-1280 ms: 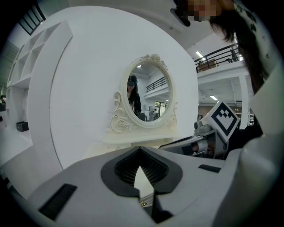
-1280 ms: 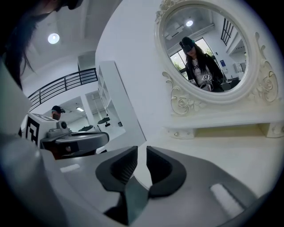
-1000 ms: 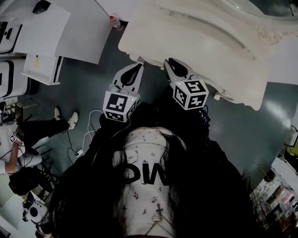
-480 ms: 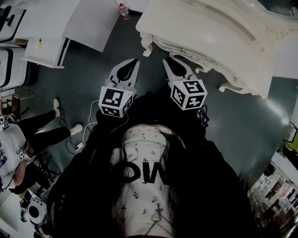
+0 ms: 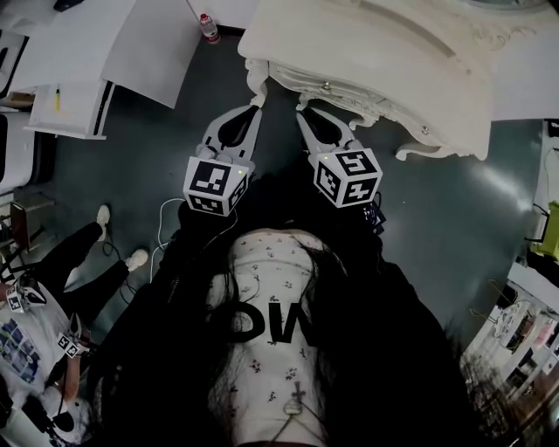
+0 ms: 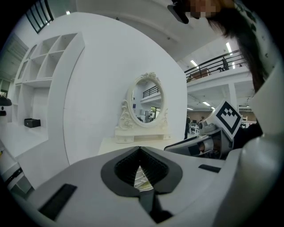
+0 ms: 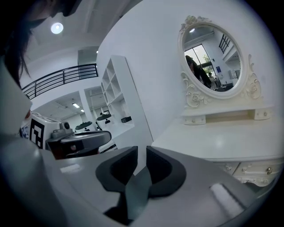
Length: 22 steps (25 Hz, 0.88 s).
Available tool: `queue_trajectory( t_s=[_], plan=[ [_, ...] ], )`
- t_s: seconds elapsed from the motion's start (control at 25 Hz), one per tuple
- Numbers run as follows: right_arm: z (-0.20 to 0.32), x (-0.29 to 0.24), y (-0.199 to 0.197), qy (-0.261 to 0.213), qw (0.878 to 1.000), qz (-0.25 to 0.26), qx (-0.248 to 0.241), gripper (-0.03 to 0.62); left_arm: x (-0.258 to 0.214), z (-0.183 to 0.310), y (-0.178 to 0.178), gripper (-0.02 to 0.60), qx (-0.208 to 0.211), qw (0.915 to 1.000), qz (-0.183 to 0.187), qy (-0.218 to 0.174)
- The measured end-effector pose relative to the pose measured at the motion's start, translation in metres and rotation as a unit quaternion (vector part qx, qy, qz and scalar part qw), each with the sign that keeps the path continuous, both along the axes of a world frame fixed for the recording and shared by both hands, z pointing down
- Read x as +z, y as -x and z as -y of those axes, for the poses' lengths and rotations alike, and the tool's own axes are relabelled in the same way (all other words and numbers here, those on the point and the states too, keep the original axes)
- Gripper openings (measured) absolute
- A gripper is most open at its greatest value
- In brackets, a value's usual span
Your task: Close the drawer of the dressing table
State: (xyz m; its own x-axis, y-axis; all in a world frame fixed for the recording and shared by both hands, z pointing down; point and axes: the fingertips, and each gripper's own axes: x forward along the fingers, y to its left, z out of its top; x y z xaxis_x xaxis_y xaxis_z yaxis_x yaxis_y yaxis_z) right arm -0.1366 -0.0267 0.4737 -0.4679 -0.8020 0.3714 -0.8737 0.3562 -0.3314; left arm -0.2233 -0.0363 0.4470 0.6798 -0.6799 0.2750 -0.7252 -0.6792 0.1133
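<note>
Left gripper (image 6: pixel 140 150): fingers (image 6: pixel 125 167) pressed together at tips, nothing pinched. Right gripper (image 7: pixel 136 153): fingers (image 7: pixel 120 166) all but together, thin slit at tips, nothing in it. Just ahead of both fingertip pairs, not touching: drawer (image 5: pixel 336 87) front with knob, under table (image 5: pixel 376 44) top; looks level with apron, inside not visible. Beyond fingertips, on table: oval mirror (image 6: pixel 146 99). Left of left fingers: shelf (image 6: pixel 44 57), dark box (image 6: pixel 32 123) in one cubby. Bottle (image 5: pixel 207 26) on floor, well left of fingertips
</note>
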Motion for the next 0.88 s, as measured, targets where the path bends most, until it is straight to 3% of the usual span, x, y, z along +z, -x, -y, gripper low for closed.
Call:
queue_trajectory(
  t_s=[0.36,0.88],
  plan=[
    [-0.017,-0.002,0.004,-0.012,0.999,-0.033,-0.015,0.071,-0.003,-0.014,-0.002,0.000,0.003,0.9999,-0.008,-0.006],
    [-0.028,0.000,-0.009,-0.013,0.999,-0.041,0.001,0.069,0.001,-0.023,-0.014,-0.001,0.022,0.9997,-0.004,-0.004]
  ],
)
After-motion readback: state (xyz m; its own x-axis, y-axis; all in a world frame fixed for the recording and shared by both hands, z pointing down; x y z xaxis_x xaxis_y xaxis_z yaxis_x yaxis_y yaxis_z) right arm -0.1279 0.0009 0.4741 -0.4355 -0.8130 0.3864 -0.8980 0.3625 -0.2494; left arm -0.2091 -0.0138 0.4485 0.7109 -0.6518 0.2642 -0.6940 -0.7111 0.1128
